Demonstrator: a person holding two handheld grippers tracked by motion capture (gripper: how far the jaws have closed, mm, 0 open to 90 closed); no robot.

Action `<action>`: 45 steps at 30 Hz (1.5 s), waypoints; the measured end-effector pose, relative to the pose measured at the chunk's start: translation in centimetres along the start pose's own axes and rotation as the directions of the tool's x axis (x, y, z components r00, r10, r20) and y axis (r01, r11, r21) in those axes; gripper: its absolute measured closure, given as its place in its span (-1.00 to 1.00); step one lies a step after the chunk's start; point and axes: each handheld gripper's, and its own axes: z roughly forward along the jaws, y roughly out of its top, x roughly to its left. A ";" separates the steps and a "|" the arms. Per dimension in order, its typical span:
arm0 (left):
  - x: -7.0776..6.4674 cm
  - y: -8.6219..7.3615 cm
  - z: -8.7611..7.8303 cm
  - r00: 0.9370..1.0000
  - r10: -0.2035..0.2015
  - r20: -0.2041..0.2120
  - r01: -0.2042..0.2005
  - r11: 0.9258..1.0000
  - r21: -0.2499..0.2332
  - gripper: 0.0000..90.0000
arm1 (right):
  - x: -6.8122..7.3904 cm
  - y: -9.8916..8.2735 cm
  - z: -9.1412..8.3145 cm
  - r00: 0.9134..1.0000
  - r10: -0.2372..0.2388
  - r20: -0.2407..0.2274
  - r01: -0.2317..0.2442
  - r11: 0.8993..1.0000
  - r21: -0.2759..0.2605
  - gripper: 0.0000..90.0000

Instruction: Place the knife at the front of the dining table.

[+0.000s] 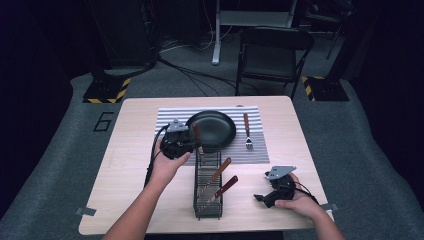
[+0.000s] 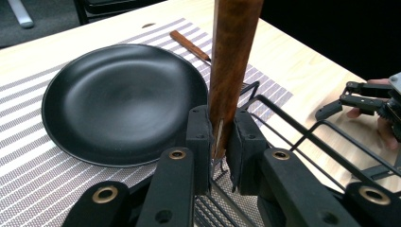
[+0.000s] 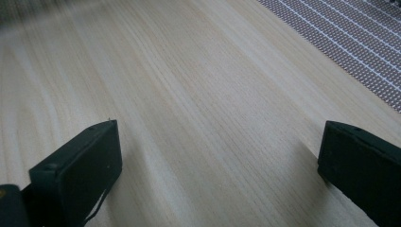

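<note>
My left gripper (image 1: 195,142) (image 2: 221,127) is shut on the lower end of a brown wooden utensil handle (image 1: 196,134) (image 2: 231,56). The handle stands upright at the far end of a black wire rack (image 1: 207,200) (image 2: 293,127). Two more wooden-handled utensils (image 1: 220,171) (image 1: 226,186) lean inside the rack. Just beyond it, a black plate (image 1: 212,130) (image 2: 123,94) lies on a striped placemat (image 1: 170,117) (image 2: 28,156). A fork (image 1: 247,131) (image 2: 189,45) lies to the right of the plate. My right gripper (image 1: 260,197) (image 3: 220,165) (image 2: 340,101) rests open on the bare wood right of the rack, nothing between its jaws.
The light wooden table (image 1: 130,165) (image 3: 189,94) has bare wood on both sides of the rack. A folding chair (image 1: 272,55) and floor cables stand behind the far edge. Cables trail from both grippers.
</note>
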 end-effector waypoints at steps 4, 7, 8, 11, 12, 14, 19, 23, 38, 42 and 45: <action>-0.3 0.5 -0.3 1.000 0.003 0.007 -0.003 1.000 0.008 0.79 | 0.0 0.0 0.0 1.000 0.000 0.000 0.000 1.000 0.000 -1.00; -0.5 0.8 -0.6 1.000 0.004 0.003 -0.004 1.000 0.014 0.78 | 0.0 0.0 0.0 1.000 0.000 0.000 0.000 1.000 0.000 -1.00; -0.5 0.9 -0.7 1.000 0.007 0.004 -0.007 1.000 0.018 0.78 | 0.0 0.0 0.0 1.000 0.000 0.000 0.000 1.000 0.000 -1.00; -0.5 1.4 -1.2 1.000 0.004 0.001 -0.004 1.000 0.016 0.78 | 0.0 0.0 0.0 1.000 0.000 0.000 0.000 1.000 0.001 -1.00; -0.5 1.5 -1.3 1.000 0.001 0.001 -0.002 1.000 0.017 0.78 | 0.0 0.0 0.0 1.000 0.000 0.000 0.000 1.000 0.000 -1.00; -0.6 1.7 -1.6 1.000 0.004 0.002 -0.004 1.000 0.015 0.79 | 0.0 0.0 0.0 1.000 0.000 -0.001 0.000 1.000 0.000 -1.00; -0.7 2.5 -2.3 1.000 0.011 0.002 -0.011 1.000 0.010 0.79 | 0.0 0.0 0.0 1.000 0.001 0.000 -0.001 1.000 0.000 -1.00; -0.8 3.2 -2.9 1.000 0.017 -0.001 -0.017 1.000 0.007 0.78 | 0.0 0.0 0.0 1.000 0.000 0.000 0.000 1.000 0.000 -1.00; -0.9 5.9 -5.7 1.000 0.018 0.000 -0.018 0.999 -0.034 0.78 | 0.0 0.0 0.0 1.000 0.000 0.000 0.000 1.000 0.000 -1.00; -0.7 6.4 -6.7 1.000 0.020 -0.012 -0.020 0.999 -0.041 0.78 | 0.0 0.0 0.0 1.000 0.000 0.000 0.000 1.000 0.000 -1.00; -0.5 6.6 -7.3 1.000 0.022 -0.017 -0.023 0.999 -0.048 0.78 | 0.0 0.0 0.0 1.000 0.001 0.001 -0.001 1.000 0.000 -1.00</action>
